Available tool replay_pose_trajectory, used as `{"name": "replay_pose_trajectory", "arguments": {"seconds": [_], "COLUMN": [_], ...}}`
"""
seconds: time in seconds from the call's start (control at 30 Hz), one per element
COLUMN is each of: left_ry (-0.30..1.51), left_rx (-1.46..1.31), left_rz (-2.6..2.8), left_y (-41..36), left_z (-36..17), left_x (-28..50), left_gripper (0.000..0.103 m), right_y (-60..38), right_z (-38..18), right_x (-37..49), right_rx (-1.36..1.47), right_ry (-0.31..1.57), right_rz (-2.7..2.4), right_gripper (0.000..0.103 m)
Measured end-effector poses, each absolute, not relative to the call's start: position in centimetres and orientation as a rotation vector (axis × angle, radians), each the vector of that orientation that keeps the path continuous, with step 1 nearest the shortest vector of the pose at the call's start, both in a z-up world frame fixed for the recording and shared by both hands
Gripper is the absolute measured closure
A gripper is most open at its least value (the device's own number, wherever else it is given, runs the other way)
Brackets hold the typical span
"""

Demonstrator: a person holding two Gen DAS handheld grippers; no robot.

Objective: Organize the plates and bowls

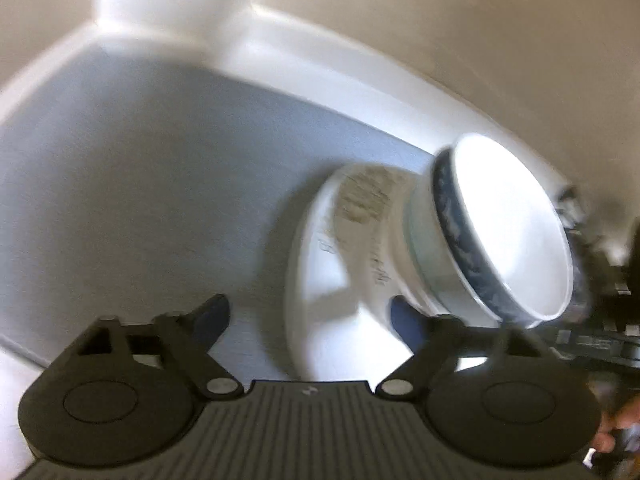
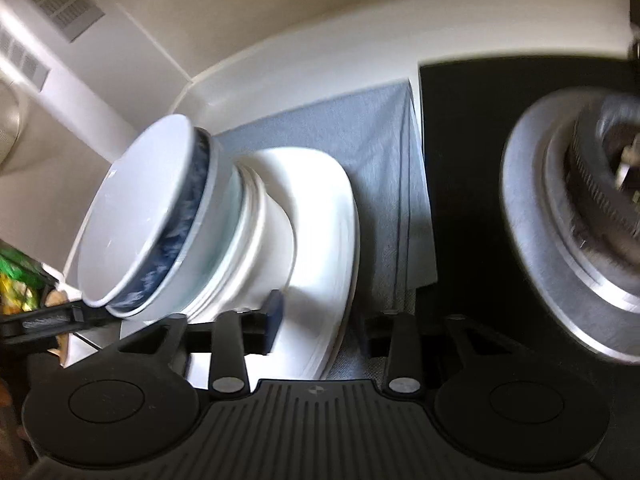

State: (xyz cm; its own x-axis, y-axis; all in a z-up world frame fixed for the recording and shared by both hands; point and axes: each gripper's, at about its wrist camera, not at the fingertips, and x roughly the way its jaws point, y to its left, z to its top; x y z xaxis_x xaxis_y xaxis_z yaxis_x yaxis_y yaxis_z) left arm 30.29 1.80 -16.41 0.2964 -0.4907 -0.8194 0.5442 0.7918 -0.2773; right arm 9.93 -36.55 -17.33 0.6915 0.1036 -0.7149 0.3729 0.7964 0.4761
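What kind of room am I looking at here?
Most likely a home kitchen counter. A stack of white plates with a blue-banded bowl on top sits on a grey cloth, and beside it is what looks like a black stovetop with a metal burner. Pale walls meet behind.

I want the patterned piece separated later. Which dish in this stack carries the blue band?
The top bowl, whose outer wall has a dark blue mottled band under the rim; the bowls beneath it and the bottom plate are plain white.

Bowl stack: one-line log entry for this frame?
stack: blue-banded bowl atop white plates | mat: grey | left hand-held gripper: open | right hand-held gripper: open, straddling plate rim
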Motion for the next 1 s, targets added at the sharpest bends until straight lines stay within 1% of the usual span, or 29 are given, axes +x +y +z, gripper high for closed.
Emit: {"name": "replay_pose_trajectory", "arguments": {"seconds": [0.03,0.13,0.2,0.23,0.3,0.4,0.57,0.7,0.83,1.0], "left_ry": [1.038,1.011,1.013,1.006,0.977,0.949,0.954,0.927,0.909,0.931], "left_rx": [0.076,0.117,0.133,0.137,0.157,0.164,0.131,0.190,0.218,0.285], "left_rz": [-0.658,-0.539,-0.474,-0.453,-0.408,-0.366,-0.364,-0.408,-0.467,-0.512], "left_y": [2.2,3.5,4.5,4.9,5.2,6.2,6.3,5.9,6.3,7.5], "left_z": [-15.6,-13.6,-12.2,-11.6,-10.2,-8.3,-6.7,-5.8,-5.9,-6.5], "left_x": [29.5,27.8,26.8,26.1,24.2,21.6,19.1,17.8,17.6,17.7], "left_gripper": [0.000,0.000,0.000,0.000,0.000,0.000,0.000,0.000,0.000,0.000], "right_y": [-36.3,-35.0,-33.7,-33.0,-31.1,-28.7,-27.1,-25.7,-24.1,-21.7], "right_z": [-16.8,-14.8,-13.4,-12.8,-11.5,-10.4,-9.5,-8.5,-7.6,-7.2], "right_x": [9.7,8.5,7.6,7.2,6.4,5.6,4.6,2.6,1.3,0.1], "right_rx": [0.619,0.519,0.454,0.421,0.343,0.255,0.276,0.292,0.275,0.337], "right_ry": [0.801,0.783,0.773,0.775,0.764,0.747,0.746,0.733,0.710,0.722], "right_rz": [-0.171,-0.196,-0.213,-0.209,-0.162,-0.105,-0.069,-0.108,-0.173,-0.250], "right_gripper": [0.054,0.047,0.040,0.038,0.030,0.023,0.021,0.019,0.017,0.016]}}
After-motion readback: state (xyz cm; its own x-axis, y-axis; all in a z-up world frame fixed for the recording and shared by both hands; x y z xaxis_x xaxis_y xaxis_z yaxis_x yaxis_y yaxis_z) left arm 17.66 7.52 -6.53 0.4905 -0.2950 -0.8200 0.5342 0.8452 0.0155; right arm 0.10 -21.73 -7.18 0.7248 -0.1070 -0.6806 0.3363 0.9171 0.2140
